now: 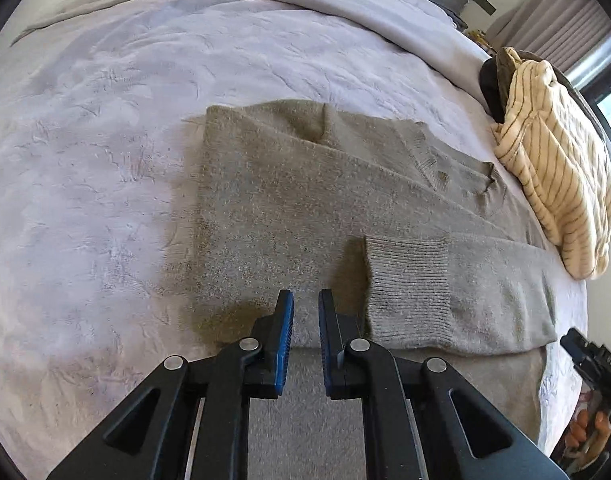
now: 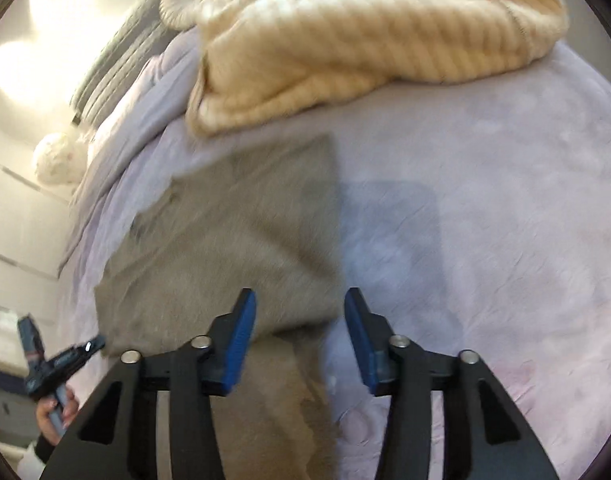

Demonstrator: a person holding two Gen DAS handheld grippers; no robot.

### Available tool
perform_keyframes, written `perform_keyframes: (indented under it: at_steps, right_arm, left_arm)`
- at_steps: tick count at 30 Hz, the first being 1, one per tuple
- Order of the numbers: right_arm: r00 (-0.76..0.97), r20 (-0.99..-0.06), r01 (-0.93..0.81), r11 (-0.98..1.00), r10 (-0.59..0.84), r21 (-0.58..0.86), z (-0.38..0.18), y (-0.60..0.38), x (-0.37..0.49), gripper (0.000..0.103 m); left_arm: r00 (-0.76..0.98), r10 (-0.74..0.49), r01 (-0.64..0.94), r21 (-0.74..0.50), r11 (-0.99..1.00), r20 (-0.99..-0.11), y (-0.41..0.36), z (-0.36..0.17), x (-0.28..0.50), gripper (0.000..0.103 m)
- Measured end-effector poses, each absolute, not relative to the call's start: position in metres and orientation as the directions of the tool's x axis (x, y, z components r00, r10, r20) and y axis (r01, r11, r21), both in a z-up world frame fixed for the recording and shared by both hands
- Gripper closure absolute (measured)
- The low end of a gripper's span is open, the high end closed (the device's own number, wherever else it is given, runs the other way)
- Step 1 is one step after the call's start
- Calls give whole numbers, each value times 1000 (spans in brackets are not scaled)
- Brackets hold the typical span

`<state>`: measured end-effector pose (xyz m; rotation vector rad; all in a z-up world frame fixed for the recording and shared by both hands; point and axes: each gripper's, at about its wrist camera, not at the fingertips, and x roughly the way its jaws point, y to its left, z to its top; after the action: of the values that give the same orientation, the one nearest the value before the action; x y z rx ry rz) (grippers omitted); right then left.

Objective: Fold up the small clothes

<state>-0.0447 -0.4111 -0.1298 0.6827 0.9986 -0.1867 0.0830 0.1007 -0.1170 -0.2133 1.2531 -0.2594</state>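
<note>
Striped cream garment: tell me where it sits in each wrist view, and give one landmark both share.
Left wrist: striped cream garment at the right edge, beside the grey sweater.
Right wrist: top centre, beyond the sweater.
Shared landmark: the sweater, spread on the lilac bedspread.

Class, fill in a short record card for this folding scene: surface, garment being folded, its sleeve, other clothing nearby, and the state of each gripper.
surface: bed with a pale lilac blanket
garment: grey-brown knit sweater, lying flat, partly folded
sleeve: ribbed cuff folded across the sweater body
other clothing: cream striped garment, crumpled in a pile beside the sweater
left gripper: narrowly open, holding nothing, over the sweater
right gripper: open, empty, above the sweater's edge
</note>
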Motion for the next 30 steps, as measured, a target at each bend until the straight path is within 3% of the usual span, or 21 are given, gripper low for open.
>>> perform_keyframes:
  at_steps: [4, 8, 10, 11, 17, 21, 23, 25, 28, 30]
  right_arm:
    - [573, -789, 500, 669, 220, 550, -147, -448, -18, 52]
    - [587, -711, 495, 524, 387, 693, -185, -470, 21, 52]
    - [553, -707, 496, 508, 442, 705, -198, -470, 33, 70]
    - [525, -725, 490, 538, 446, 686, -199, -467, 40, 90]
    - [520, -826, 328, 841, 219, 430, -138, -440, 48, 94]
    - [431, -892, 395, 861, 133, 319, -165, -451, 52, 93]
    - [437, -885, 428, 828, 161, 362, -179, -459, 44, 93]
    - [454, -877, 459, 802, 159, 383, -176, -462, 35, 92]
    - [430, -897, 486, 810, 104, 327, -165, -457, 22, 92]
    - [429, -902, 483, 832, 48, 273, -150, -449, 11, 91]
  left_arm:
    - [280, -351, 102, -335, 937, -894, 81, -111, 83, 90]
    - [258, -387, 109, -371, 922, -886, 54, -118, 88, 90]
    - [245, -380, 102, -366, 925, -892, 43, -127, 91, 90]
    - [240, -374, 96, -361, 927, -896, 41, -131, 91, 90]
    - [241, -348, 98, -334, 938, -906, 36, -138, 92, 90]
    - [244, -324, 115, -304, 946, -914, 30, -143, 94, 90]
    - [247, -323, 112, -304, 946, -914, 31, -145, 97, 90]
    - [243, -325, 116, -305, 945, -914, 33, -143, 98, 90]
    - [263, -235, 115, -212, 971, -936, 40, -137, 100, 90]
    - [269, -235, 113, -212, 971, -934, 51, -131, 100, 90]
